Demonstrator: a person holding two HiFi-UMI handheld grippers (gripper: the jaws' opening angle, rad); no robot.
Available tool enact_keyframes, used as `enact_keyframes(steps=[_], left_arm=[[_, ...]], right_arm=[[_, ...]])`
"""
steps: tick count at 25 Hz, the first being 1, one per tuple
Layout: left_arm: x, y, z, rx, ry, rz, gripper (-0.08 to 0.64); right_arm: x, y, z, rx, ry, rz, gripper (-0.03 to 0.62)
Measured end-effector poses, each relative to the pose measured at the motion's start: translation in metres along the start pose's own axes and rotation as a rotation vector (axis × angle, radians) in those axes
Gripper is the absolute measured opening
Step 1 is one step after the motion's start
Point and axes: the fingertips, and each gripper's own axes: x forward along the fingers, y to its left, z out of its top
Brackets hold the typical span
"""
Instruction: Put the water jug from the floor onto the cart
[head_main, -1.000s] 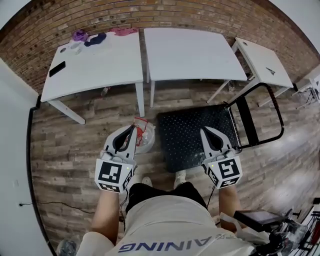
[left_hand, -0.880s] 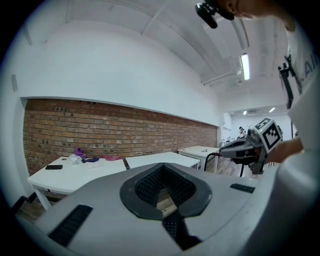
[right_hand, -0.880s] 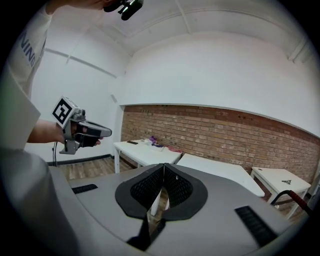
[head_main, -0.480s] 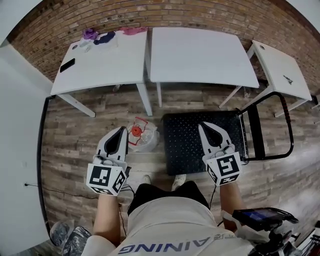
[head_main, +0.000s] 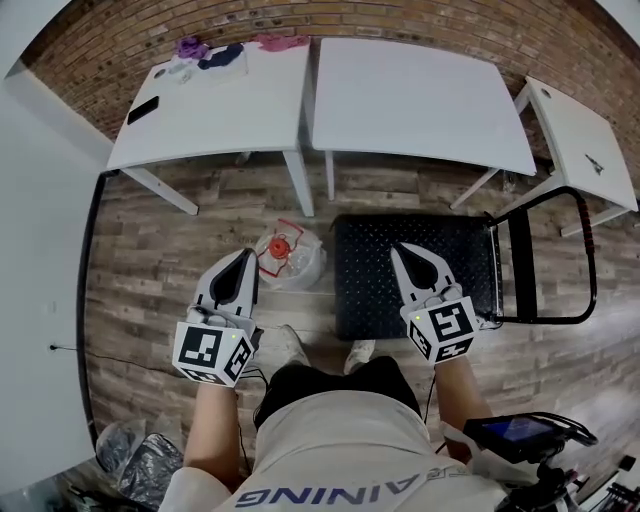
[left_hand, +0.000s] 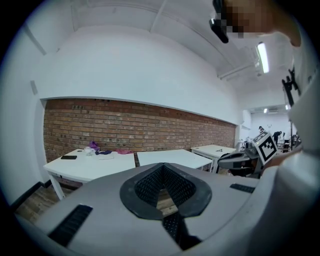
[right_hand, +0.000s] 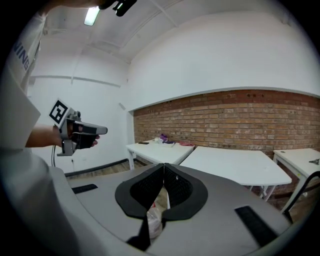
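Wood floor (head_main: 150, 250) holds the water jug (head_main: 292, 264) beside the cart (head_main: 420, 280); it is likely heavy and slippery, so grab its red top (head_main: 281, 243). Left gripper (head_main: 247, 256) and right gripper (head_main: 398, 250) are closed, empty

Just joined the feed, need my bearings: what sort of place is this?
Likely a lab or workshop room: a brick wall, white tables on a wood-plank floor, and a black platform cart beside a water jug.
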Motion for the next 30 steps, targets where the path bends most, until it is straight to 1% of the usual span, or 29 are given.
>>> enact_keyframes(steps=[3,6,13,18,22,25,30], left_arm=[[0.004,0.014,-0.005,-0.004,0.004,0.002,0.002],[0.001,0.029,-0.020,-0.023,0.026,0.023,0.002],[-0.012,0.079,-0.053,-0.052,0.063,0.079,0.002],[-0.027,0.109,-0.083,-0.085,0.094,0.142,0.002],[-0.037,0.132,-0.110,-0.104,0.129,0.201,0.002],[-0.047,0.146,-0.123,-0.121,0.143,0.244,0.002],[-0.062,0.160,-0.140,-0.126,0.164,0.278,0.002]], right_arm=[[0.019,0.012,-0.003,0.009,0.007,0.026,0.006],[0.042,0.025,-0.012,0.009,0.038,0.063,0.006],[0.118,0.065,-0.044,-0.021,0.107,0.148,0.008],[0.172,0.093,-0.078,-0.059,0.163,0.215,0.012],[0.214,0.115,-0.111,-0.074,0.206,0.265,0.045],[0.243,0.131,-0.137,-0.097,0.227,0.295,0.060],[0.280,0.152,-0.180,-0.121,0.270,0.337,0.097]])
